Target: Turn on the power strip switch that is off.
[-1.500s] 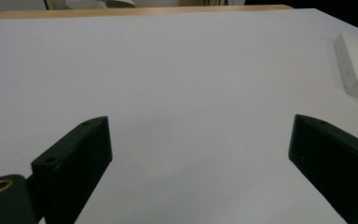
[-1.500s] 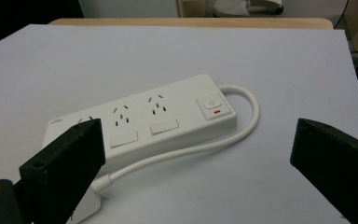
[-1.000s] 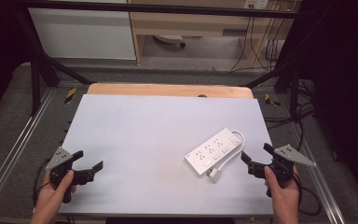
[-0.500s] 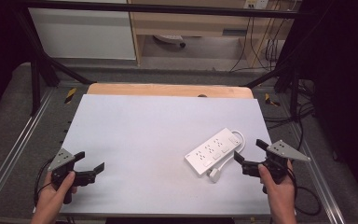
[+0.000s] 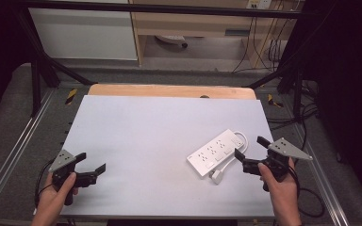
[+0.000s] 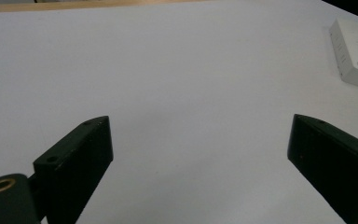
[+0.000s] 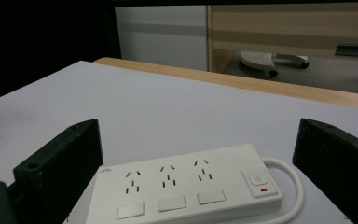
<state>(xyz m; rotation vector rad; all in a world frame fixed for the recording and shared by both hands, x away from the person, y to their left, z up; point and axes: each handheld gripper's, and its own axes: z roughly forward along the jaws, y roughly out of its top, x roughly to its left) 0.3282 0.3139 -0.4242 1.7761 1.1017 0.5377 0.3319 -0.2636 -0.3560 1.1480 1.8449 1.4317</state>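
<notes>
A white power strip (image 5: 216,151) lies at an angle on the right part of the white table top (image 5: 146,136), its cord looped beside it and its plug (image 5: 216,176) at the near end. My right gripper (image 5: 250,151) is held open just right of the strip, jaws pointing at it. The right gripper view shows the power strip (image 7: 186,191) close ahead between the wide-apart jaws, with three sockets and a switch. My left gripper (image 5: 90,162) is open at the near left corner, nothing between its jaws. A corner of the power strip (image 6: 356,56) appears far right in the left gripper view.
A wooden strip (image 5: 169,91) runs along the table's far edge. Metal frame rails (image 5: 14,146) flank the table, and cables (image 5: 306,117) hang at the right. A cabinet and shelf (image 5: 188,28) stand behind the table.
My right gripper has moved left toward the power strip's near end. The left gripper has shifted only slightly. Both stay open.
</notes>
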